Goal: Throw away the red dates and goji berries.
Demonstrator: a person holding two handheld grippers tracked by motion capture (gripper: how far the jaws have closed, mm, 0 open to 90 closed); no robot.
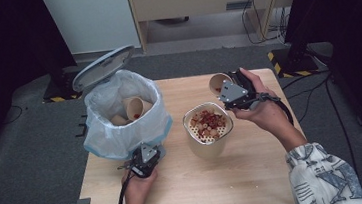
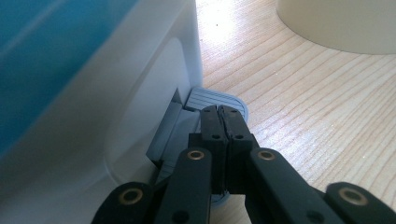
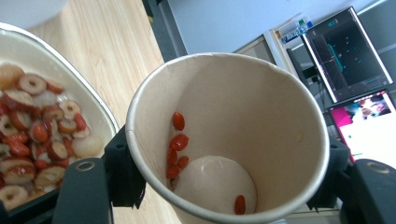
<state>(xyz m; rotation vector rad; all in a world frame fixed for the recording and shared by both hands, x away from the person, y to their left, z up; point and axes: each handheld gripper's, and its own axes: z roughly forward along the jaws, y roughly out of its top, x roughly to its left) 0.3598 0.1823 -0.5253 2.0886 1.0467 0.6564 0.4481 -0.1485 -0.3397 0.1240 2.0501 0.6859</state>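
A pedal bin [image 1: 103,139] lined with a white and blue bag stands at the table's left, its grey lid [image 1: 103,67] raised. Paper cups [image 1: 134,107] lie inside it. My left gripper [image 1: 144,158] is at the bin's base; in the left gripper view my left gripper [image 2: 219,112] is shut with its tips resting on the grey pedal [image 2: 212,97]. My right gripper [image 1: 228,91] is shut on a paper cup [image 1: 217,82], tilted on its side just behind the cream pot [image 1: 208,147]. A few red berries [image 3: 177,140] cling inside the cup [image 3: 243,102].
The pot's strainer insert [image 1: 188,119] is full of sliced red dates and pale fruit pieces [image 3: 37,140]. The wooden table [image 1: 226,178] has free room along its front and right. A cabinet and cables lie on the floor beyond the table's far edge.
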